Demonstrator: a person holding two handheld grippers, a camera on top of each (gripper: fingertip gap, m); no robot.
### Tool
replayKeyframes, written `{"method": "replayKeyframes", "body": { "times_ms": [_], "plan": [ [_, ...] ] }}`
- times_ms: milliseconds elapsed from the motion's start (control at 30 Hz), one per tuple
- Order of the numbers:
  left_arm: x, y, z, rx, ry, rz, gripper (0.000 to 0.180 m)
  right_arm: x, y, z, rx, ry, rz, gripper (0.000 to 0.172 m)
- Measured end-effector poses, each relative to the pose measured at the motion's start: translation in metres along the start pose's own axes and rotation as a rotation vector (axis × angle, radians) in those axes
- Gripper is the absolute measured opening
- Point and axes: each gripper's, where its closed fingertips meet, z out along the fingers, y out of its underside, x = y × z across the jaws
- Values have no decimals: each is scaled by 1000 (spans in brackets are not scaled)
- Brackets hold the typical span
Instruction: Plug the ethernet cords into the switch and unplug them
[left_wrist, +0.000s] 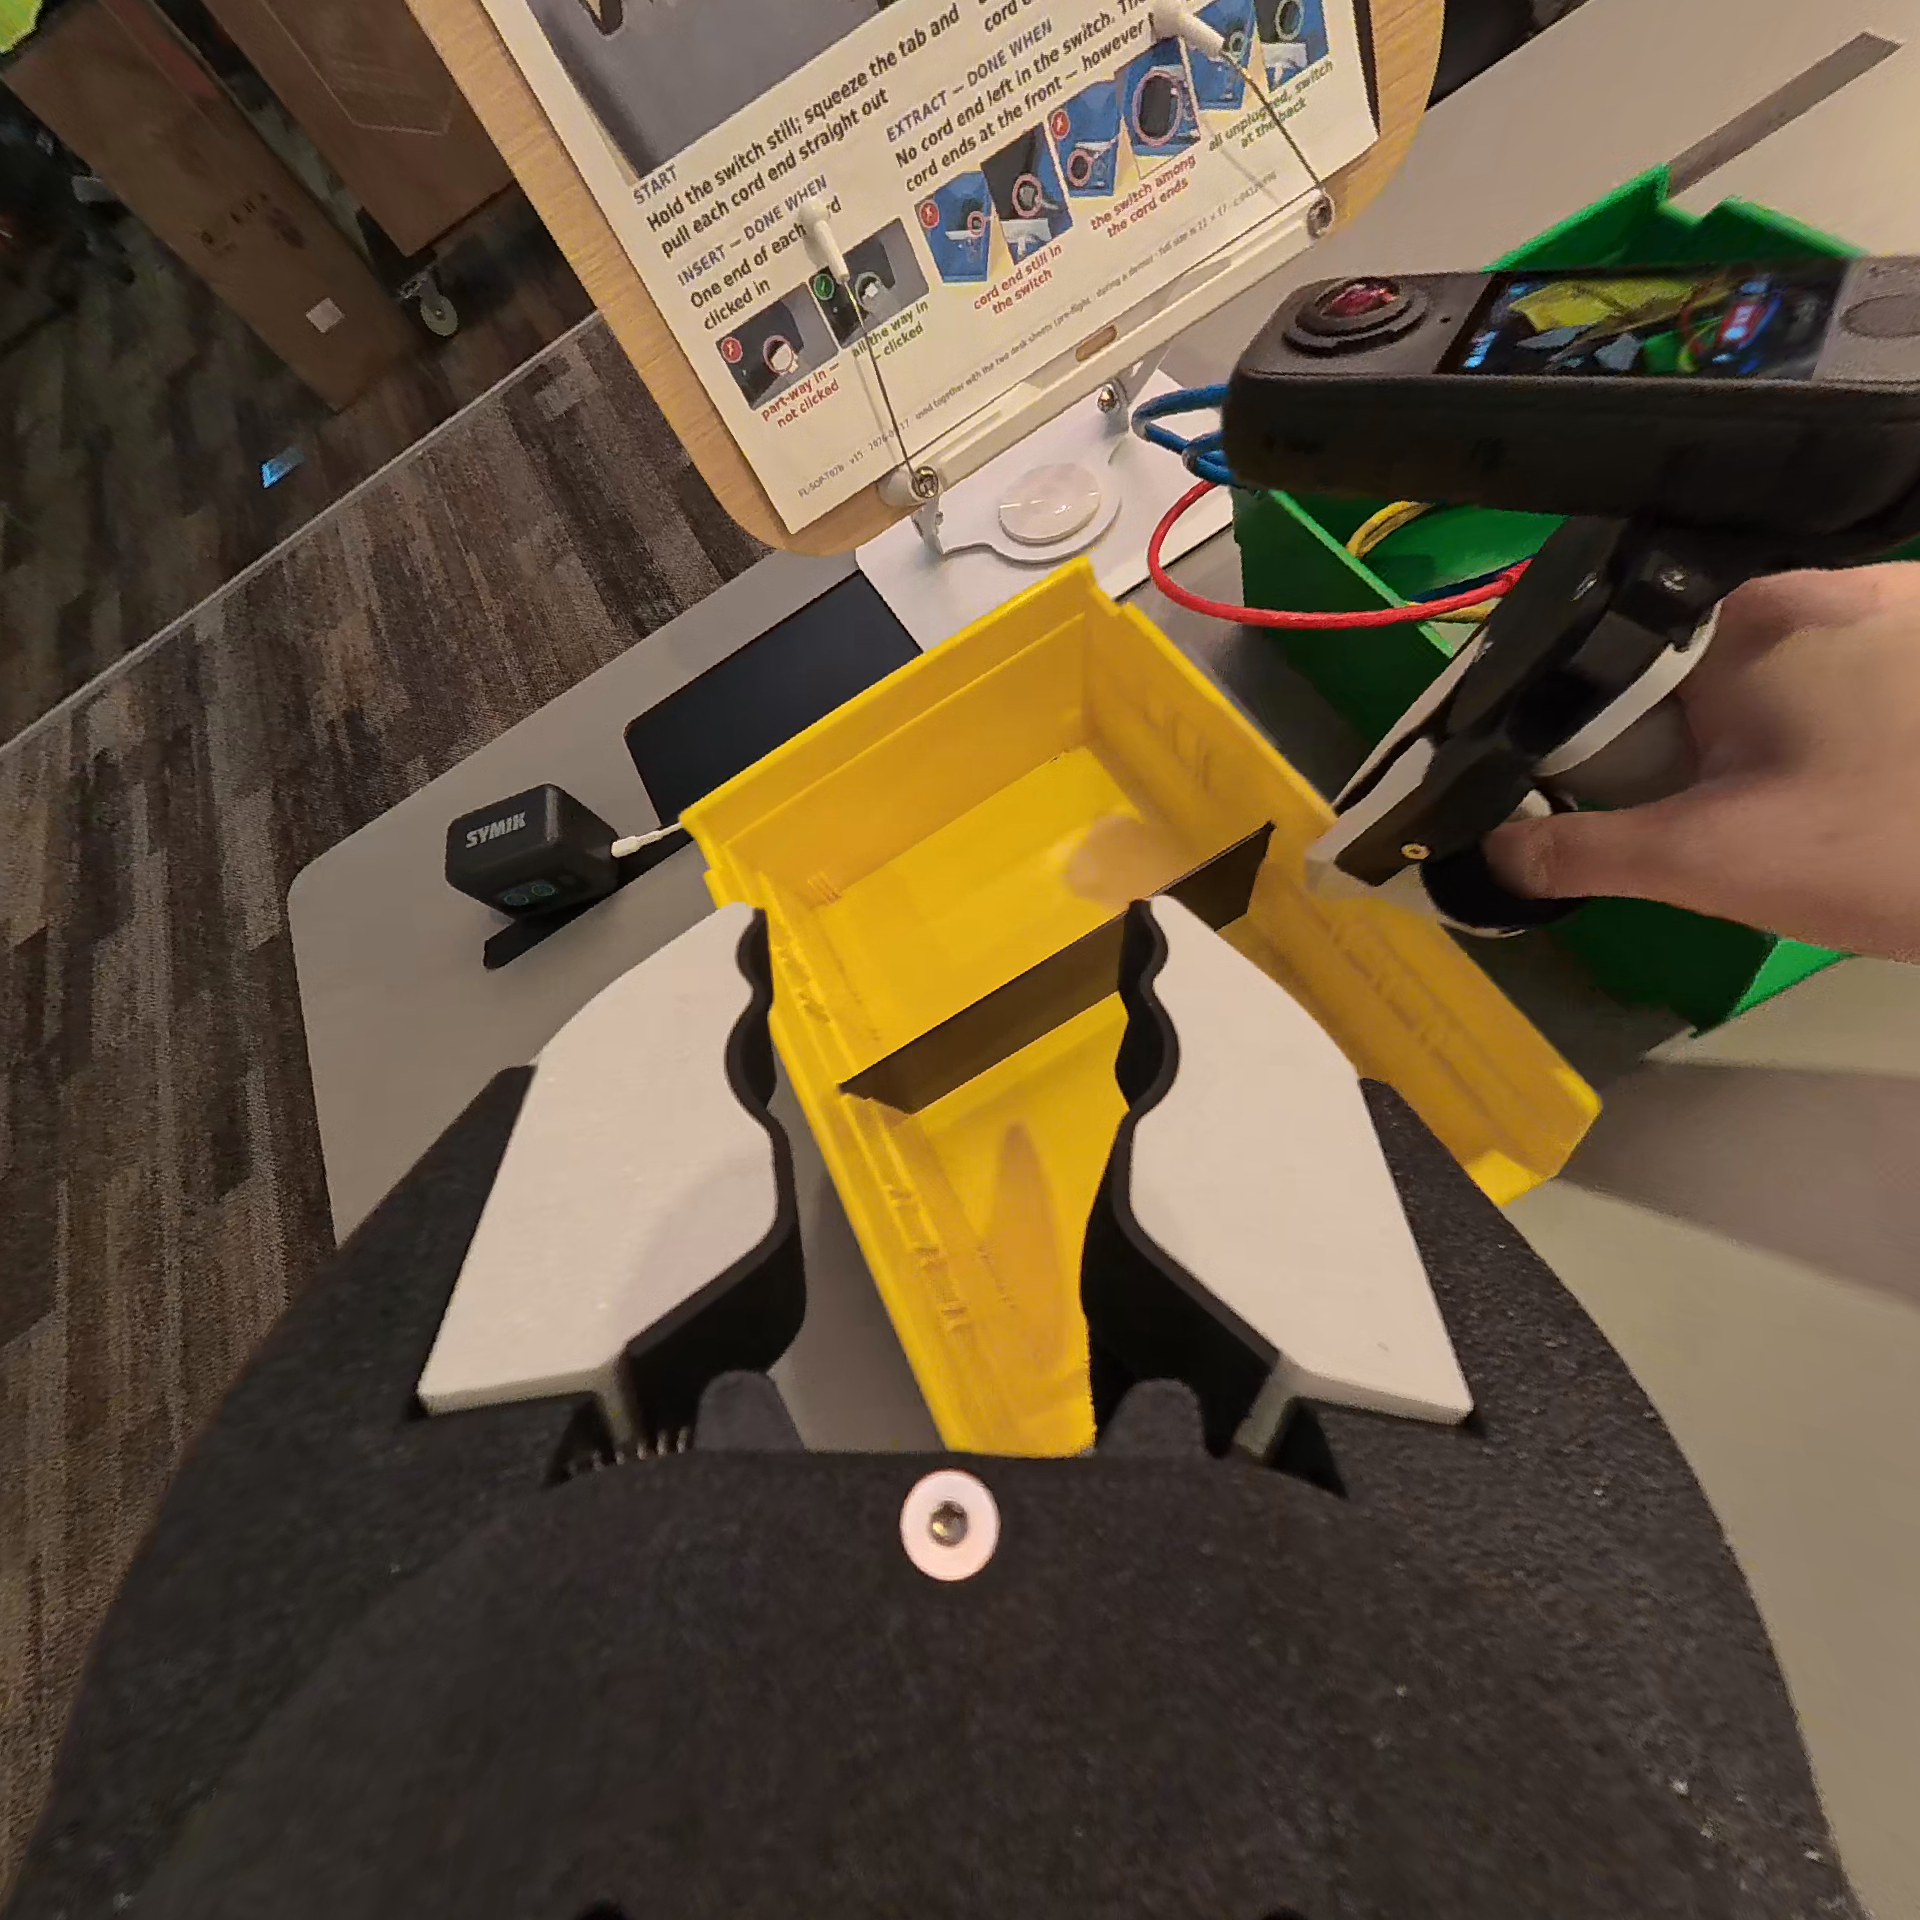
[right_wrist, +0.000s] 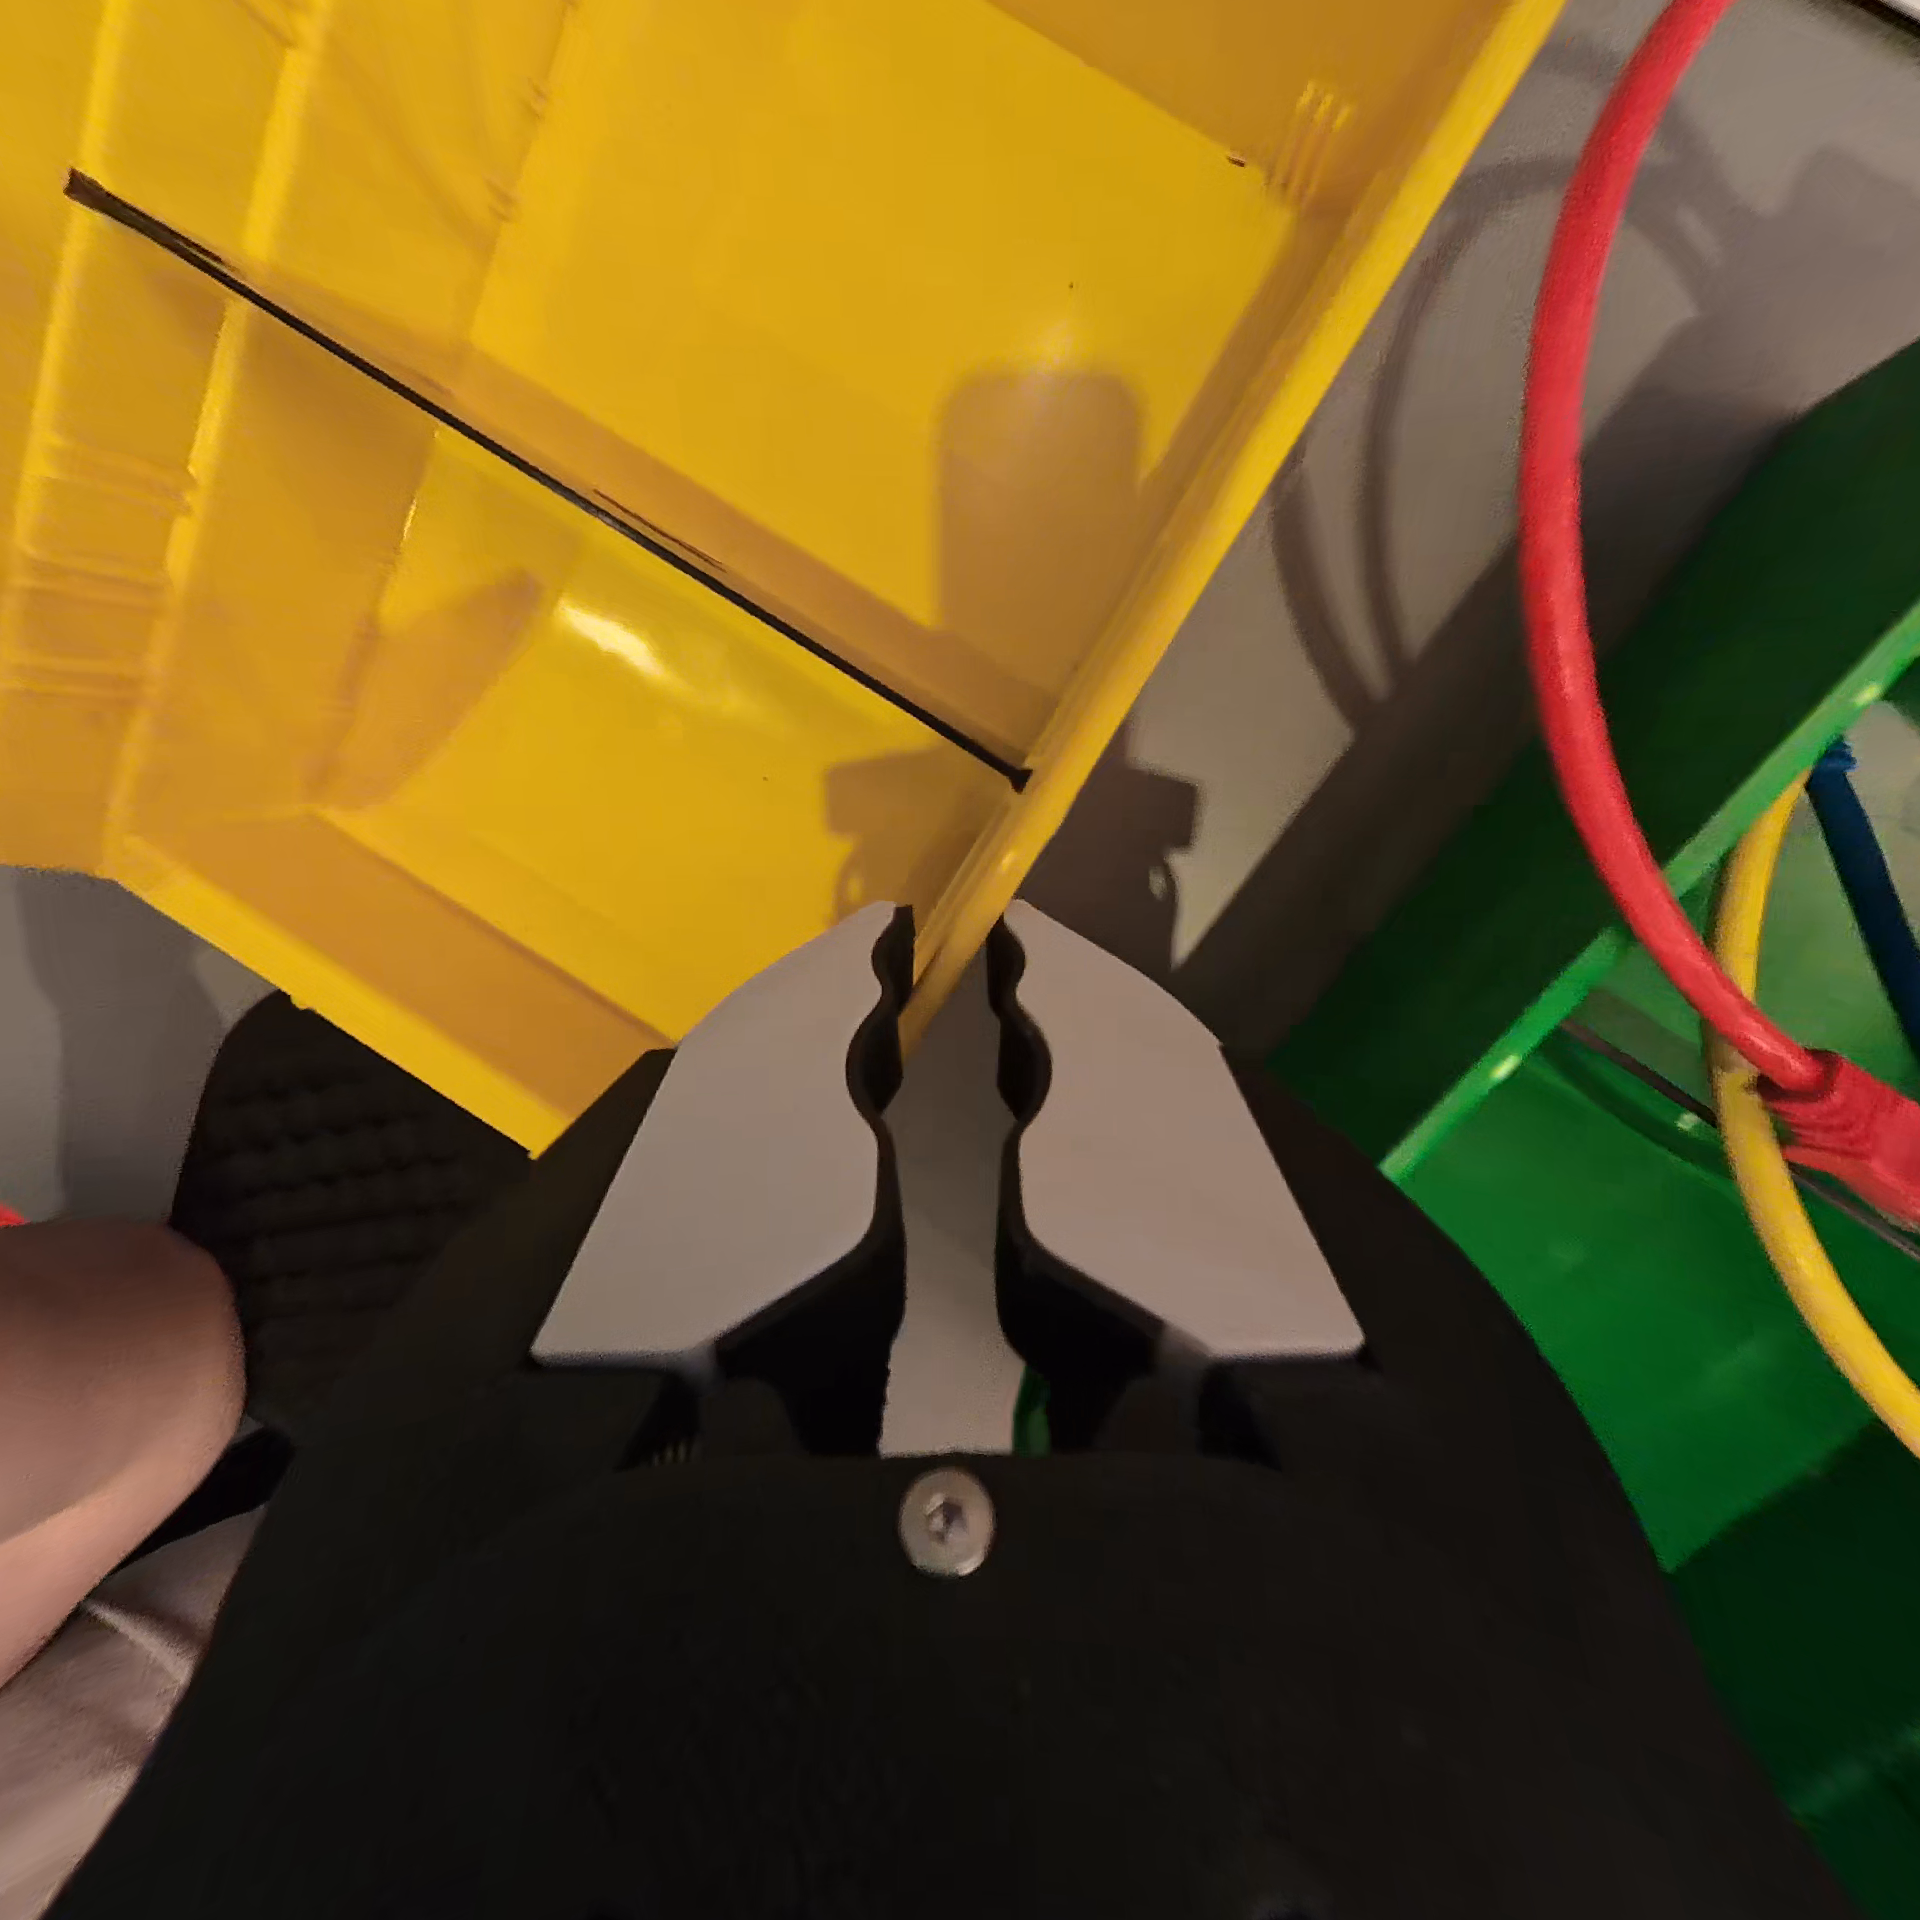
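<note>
oddly, no switch shows in either view; the ethernet cords (right_wrist: 1558, 582), red, yellow and blue, lie coiled in the green bin (right_wrist: 1621, 1226), to the right of your right hand-held gripper (right_wrist: 951, 925). that gripper is narrowed on the side wall of the yellow bin (left_wrist: 1039, 831), its pads appearing to press it. the bin's long axis runs near to far between the wide-spread fingers of your left hand-held gripper (left_wrist: 951, 935), which grips nothing. your right is nearer the cords. only the left view shows the instruction board (left_wrist: 935, 208) at the counter's (left_wrist: 416, 987) far edge.
</note>
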Motion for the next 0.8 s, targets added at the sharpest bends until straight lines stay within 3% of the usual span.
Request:
{"method": "replayKeyframes", "body": {
  "times_ms": [133,267,433,800],
  "plan": [
    [0,3,0,-12,8,1,65,0,-9,4,41,25,17,16],
    [-4,5,-2,-8,14,-13,64,-2,-3,14,-36,1,78,38],
    [-2,5,-1,-4,33,-21,63,-9,12,36,-177,26,64,29],
    [10,3,3,-27,39,30,63,-2,-2,44,-190,81,-95,30]
  ]
}}
